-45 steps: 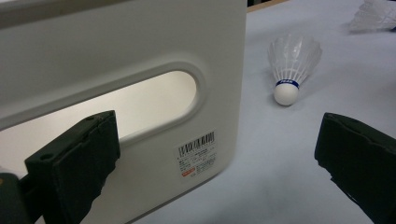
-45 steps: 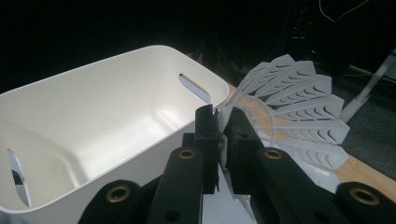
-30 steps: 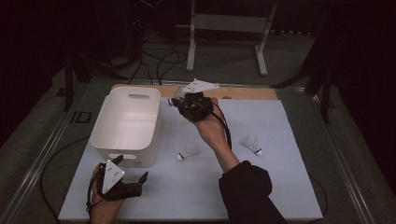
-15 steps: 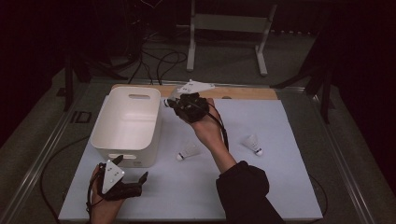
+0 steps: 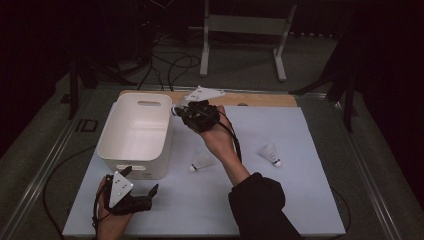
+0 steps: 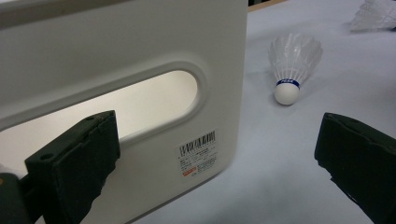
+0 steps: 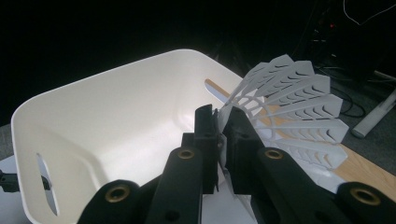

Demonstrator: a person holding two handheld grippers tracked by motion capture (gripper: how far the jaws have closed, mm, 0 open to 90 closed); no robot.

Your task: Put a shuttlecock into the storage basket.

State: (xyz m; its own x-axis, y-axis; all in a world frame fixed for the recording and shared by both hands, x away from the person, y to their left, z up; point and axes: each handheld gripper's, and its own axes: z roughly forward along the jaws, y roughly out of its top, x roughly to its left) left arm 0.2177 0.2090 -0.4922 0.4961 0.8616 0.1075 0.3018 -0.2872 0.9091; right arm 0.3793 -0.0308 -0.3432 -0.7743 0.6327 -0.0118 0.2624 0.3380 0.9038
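A: Why is the right gripper [image 5: 186,111] held so high at the far corner of the white bin [image 5: 131,150]?

B: I judge it's carrying a shuttlecock [image 7: 289,112] over the rim to drop it in. Its jaws are pressed almost together, pinching the feather skirt, and the right gripper view looks straight into the bin [image 7: 107,126].

A: And the left gripper [image 5: 142,196]?

B: It rests low on the bench [image 5: 210,210] just before the bin's near wall [image 6: 140,70], jaws spread wide with nothing between them. Probably waiting its turn, since one loose shuttlecock [image 6: 292,70] lies close ahead of it.

A: How many are left out?

B: Two on the bench in the high view: one [image 5: 201,162] just beside the bin, another [image 5: 270,155] well off to the right.

A: Anything unclear?

B: The held shuttlecock's cork is hidden behind the jaws, and I can't tell whether the bin already holds any.
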